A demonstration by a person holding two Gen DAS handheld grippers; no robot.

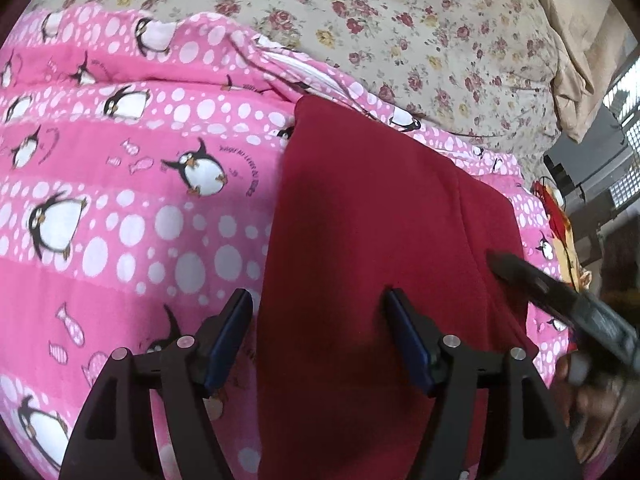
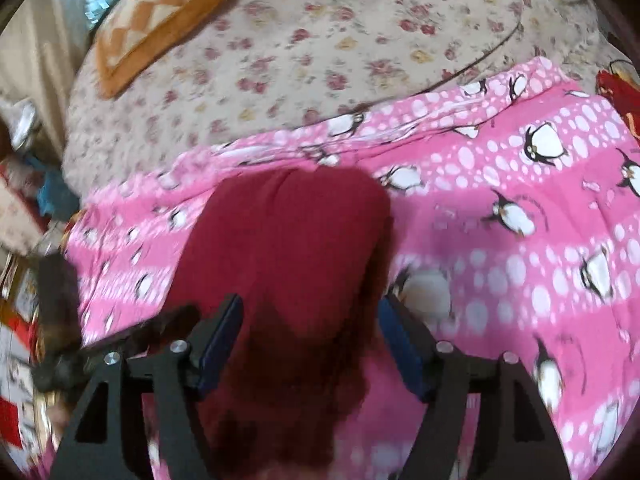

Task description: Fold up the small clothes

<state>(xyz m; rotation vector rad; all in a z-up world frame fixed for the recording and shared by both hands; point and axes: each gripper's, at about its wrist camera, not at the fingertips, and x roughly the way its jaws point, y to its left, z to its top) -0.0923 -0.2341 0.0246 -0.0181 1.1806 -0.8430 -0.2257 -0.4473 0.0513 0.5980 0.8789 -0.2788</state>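
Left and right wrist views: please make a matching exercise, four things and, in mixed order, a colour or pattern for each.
Things:
1. garment
2. blanket
3. bedsheet
4. cushion

Descriptions:
a. pink with penguins and white dots
b. orange with pale diamond checks
c. plain dark red
d. cream with small flowers

Pairs: 1-c, 2-a, 3-d, 4-b

The small garment [image 1: 372,248] is plain dark red, without any pattern. It lies on a pink blanket [image 1: 120,208] with white dots, black-and-white penguins and little fish, and under this the bedsheet [image 1: 400,32] is cream with small red and yellow flowers. The cushion [image 2: 160,12] has orange and cream checks, and both grippers are black with blue pads [image 1: 228,344].
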